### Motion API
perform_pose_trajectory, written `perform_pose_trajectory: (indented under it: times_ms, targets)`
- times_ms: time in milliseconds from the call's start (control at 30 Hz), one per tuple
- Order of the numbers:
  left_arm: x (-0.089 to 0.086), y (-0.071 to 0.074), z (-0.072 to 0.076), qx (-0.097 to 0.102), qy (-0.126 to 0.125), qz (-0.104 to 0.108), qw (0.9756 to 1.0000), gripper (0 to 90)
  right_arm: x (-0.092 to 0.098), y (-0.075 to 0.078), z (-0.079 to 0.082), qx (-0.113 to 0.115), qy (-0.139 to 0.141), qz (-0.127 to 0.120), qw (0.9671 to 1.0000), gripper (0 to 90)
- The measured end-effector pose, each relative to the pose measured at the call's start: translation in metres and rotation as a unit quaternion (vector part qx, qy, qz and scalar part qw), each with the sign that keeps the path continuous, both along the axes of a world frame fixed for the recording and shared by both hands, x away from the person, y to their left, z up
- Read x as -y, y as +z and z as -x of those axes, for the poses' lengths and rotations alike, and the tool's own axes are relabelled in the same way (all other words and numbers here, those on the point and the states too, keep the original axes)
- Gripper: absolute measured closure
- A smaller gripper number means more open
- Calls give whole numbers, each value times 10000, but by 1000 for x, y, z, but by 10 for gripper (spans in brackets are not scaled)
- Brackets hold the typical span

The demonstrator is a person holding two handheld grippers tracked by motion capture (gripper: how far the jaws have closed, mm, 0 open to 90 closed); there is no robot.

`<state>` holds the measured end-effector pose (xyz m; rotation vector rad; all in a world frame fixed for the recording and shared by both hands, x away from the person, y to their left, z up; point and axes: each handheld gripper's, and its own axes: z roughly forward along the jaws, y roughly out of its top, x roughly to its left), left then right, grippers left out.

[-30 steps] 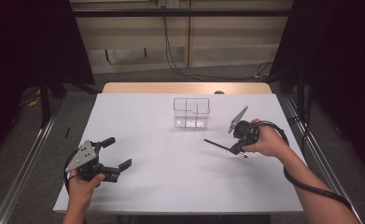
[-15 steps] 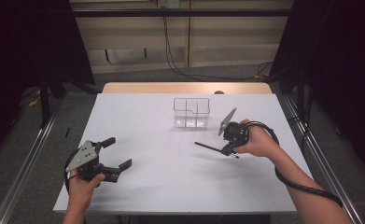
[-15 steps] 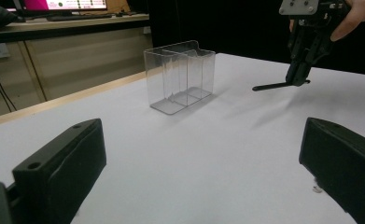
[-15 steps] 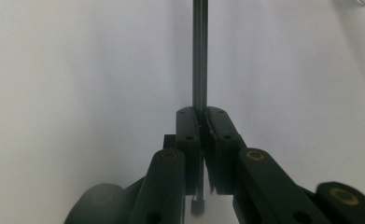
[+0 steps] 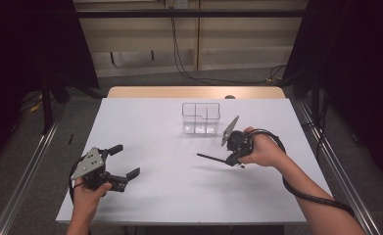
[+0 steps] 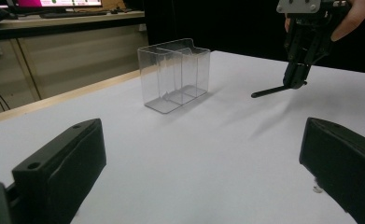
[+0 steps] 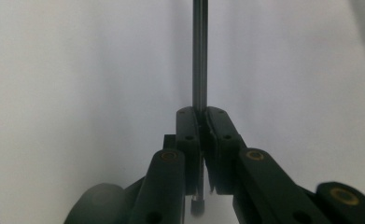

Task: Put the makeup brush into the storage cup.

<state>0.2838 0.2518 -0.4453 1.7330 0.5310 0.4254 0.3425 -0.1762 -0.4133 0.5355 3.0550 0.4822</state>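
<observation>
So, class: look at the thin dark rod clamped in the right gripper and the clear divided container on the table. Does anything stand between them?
Nothing visible does. The right gripper holds the thin dark rod above bare white table; the clear divided container stands apart beyond it. The left gripper waits open, well off to the side.

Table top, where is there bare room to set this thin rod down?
Free: the wide white stretch between the left gripper and the right gripper, and the table left of the clear divided container. Tightest: between that container and the right gripper holding the rod.
</observation>
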Motion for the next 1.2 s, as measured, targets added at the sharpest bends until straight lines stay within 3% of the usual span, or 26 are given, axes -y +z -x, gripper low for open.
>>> perform_pose_trajectory:
  times_ms: [233,800,1200]
  targets:
    - [4,0,-1,-87,-48,-32,9999,2,-9,0,3,-20,102,-15,9999,851]
    - [26,5,-10,-240,-458,-106,9986,0,-22,0,6,-28,328,53,9994,851]
    - [46,11,-16,-412,-858,-351,9948,0,-34,2,8,19,524,50,9986,851]
